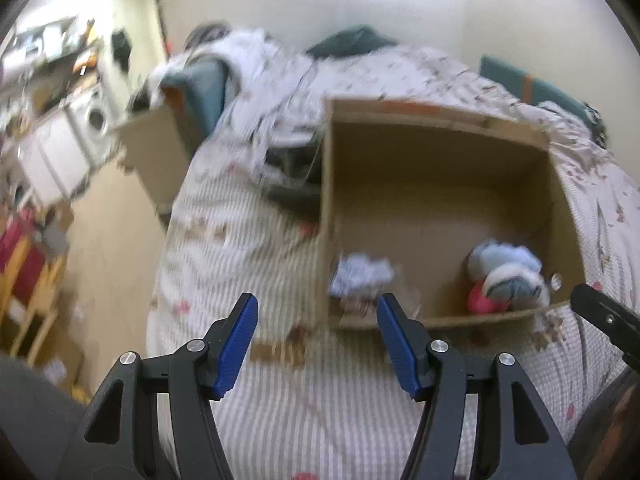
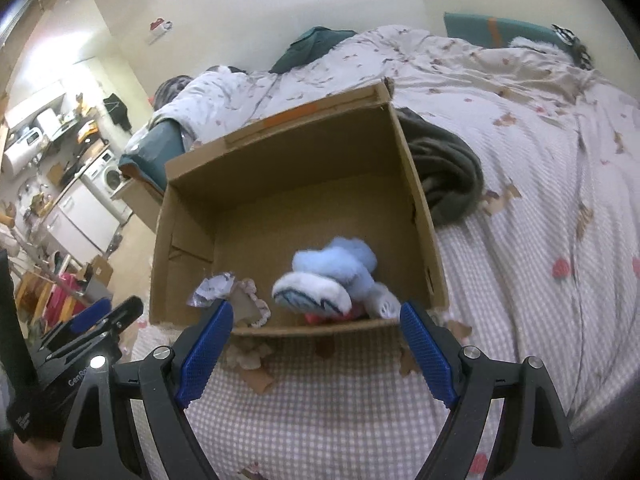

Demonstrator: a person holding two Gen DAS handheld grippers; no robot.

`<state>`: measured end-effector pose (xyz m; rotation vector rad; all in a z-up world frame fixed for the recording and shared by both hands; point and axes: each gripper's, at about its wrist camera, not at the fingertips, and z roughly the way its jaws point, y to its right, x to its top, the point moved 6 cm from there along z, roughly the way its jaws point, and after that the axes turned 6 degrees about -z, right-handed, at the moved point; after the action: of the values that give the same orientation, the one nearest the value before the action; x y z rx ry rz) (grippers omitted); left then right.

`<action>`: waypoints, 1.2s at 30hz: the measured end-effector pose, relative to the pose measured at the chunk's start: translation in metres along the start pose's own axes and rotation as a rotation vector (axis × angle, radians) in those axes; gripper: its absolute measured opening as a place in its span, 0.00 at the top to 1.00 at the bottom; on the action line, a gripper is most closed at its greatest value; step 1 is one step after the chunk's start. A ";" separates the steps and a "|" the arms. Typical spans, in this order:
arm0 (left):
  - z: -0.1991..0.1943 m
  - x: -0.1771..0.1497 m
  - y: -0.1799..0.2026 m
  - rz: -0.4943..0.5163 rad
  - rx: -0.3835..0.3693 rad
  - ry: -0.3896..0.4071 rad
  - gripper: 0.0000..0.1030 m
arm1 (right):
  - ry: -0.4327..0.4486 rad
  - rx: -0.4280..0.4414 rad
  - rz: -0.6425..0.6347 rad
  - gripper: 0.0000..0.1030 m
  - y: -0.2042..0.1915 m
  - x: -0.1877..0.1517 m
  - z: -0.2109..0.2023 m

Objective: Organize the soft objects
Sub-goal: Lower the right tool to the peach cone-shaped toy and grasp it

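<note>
An open cardboard box (image 1: 440, 168) (image 2: 280, 184) stands on the bed. Inside near its front wall lie a light blue and white plush toy (image 1: 508, 276) (image 2: 332, 280) with a pink part, and a small pale frilled cloth item (image 1: 360, 276) (image 2: 228, 292). My left gripper (image 1: 316, 308) is open and empty, just in front of the box's near left corner. My right gripper (image 2: 316, 312) is open and empty at the box's front wall, with the plush between its fingers in view. The left gripper also shows in the right wrist view (image 2: 100, 320).
A dark grey blanket (image 2: 444, 176) (image 1: 296, 176) lies beside the box. The bed has a pale patterned quilt (image 2: 520, 128) and teal pillows (image 2: 492, 28) at the wall. Another cardboard box (image 1: 156, 152) stands beside the bed. Kitchen appliances (image 2: 96, 188) are far left.
</note>
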<state>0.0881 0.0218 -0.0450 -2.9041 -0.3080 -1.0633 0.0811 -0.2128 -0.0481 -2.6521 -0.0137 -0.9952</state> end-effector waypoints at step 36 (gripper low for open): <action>0.035 -0.043 -0.013 -0.123 0.000 -0.169 0.43 | -0.356 0.095 -0.288 0.67 -0.081 -0.080 0.117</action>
<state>0.0758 0.0304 -0.0995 -3.0153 -0.4982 -0.8314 0.0857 -0.0938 -0.1598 -2.7493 -0.5196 -0.5660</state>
